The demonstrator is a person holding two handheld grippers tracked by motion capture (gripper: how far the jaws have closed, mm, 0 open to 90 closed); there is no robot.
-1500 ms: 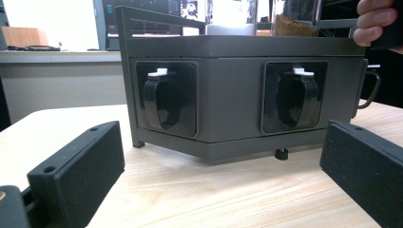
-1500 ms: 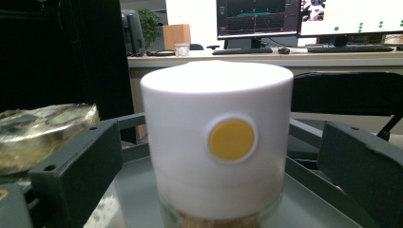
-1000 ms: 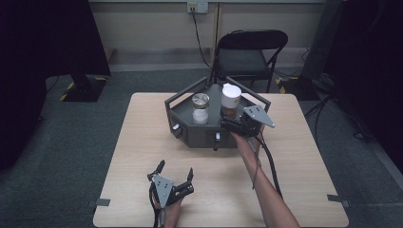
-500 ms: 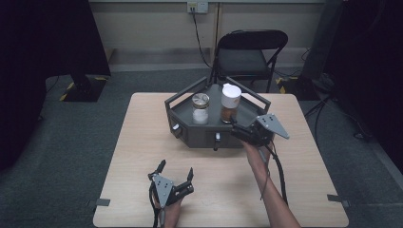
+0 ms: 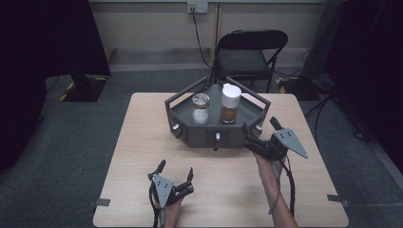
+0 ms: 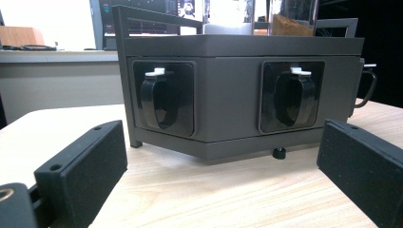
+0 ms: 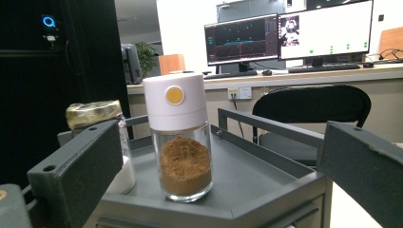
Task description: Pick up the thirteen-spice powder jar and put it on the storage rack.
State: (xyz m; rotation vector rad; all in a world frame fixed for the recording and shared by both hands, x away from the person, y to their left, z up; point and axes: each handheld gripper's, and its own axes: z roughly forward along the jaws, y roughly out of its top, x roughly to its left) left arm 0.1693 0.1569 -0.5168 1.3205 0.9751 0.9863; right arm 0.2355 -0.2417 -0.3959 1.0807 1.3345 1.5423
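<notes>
A: Step in hand, as judged: the right gripper (image 5: 260, 129) hangs at the near right corner of the grey rack (image 5: 186, 135), jaws spread with nothing between them. Its own view looks straight at the spice jar (image 7: 182, 138), so this reads as lining up on that jar, not yet a grasp.

B: And the left gripper (image 5: 176, 169)?

A: Low over the table's near edge, well apart from the rack. Jaws wide open, empty. Its view faces the rack's front wall and two recessed pull handles (image 6: 164, 97).

B: Containers?

A: Two, both upright on the rack's top tray. The spice jar stands right of centre: clear glass, white cap with a yellow dot, brown powder filling roughly the lower half. Just left of it, near but seemingly not touching, a smaller jar (image 5: 200, 108) with a gold lid and white contents; grain too fine to name.

B: What does the next move call for?

A: Likely a level advance over the tray rail, jaws kept wide to straddle the glass below the cap. The risk is clipping the rail or nudging the gold-lidded neighbour.
</notes>
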